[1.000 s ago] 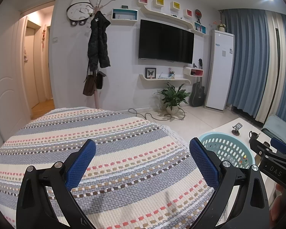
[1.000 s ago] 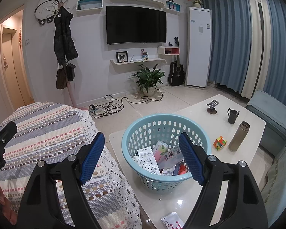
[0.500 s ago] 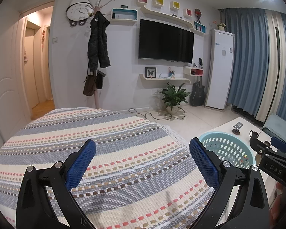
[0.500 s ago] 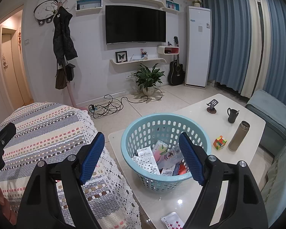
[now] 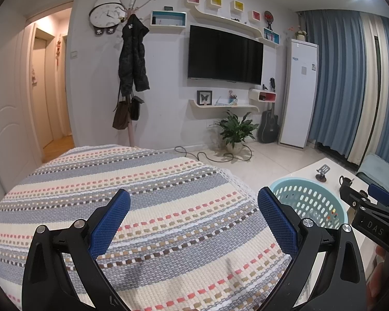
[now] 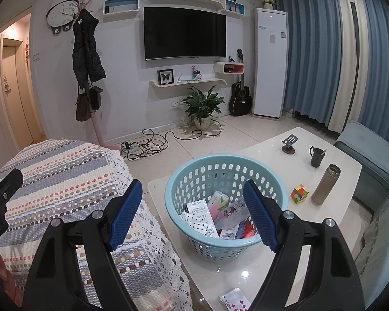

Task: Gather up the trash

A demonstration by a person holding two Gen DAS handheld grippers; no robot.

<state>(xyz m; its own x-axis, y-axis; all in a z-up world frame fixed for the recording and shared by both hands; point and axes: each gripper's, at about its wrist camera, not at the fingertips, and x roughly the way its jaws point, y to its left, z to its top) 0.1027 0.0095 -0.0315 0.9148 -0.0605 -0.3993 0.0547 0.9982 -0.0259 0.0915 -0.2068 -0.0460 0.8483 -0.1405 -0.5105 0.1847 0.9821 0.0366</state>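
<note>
Almost nothing had shifted since a second earlier: both the left gripper (image 5: 193, 213) and right gripper (image 6: 192, 207) stayed released, empty, while the basket (image 6: 221, 165) (wrappers inside) sat frame-centre, one packet (image 6: 233, 302) lying outside it at bottom.

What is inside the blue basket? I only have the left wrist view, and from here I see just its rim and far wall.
Observer: In the right wrist view the basket holds several wrappers and packets.
Operator: Any trash left outside it?
Observer: One red-patterned packet lies on the white table, near its front edge.
Operator: Is the right gripper carrying anything?
Observer: No, the right gripper is open, with nothing between its fingers.
Operator: What else is on the table?
Observer: A colour cube beside a metal flask.
</note>
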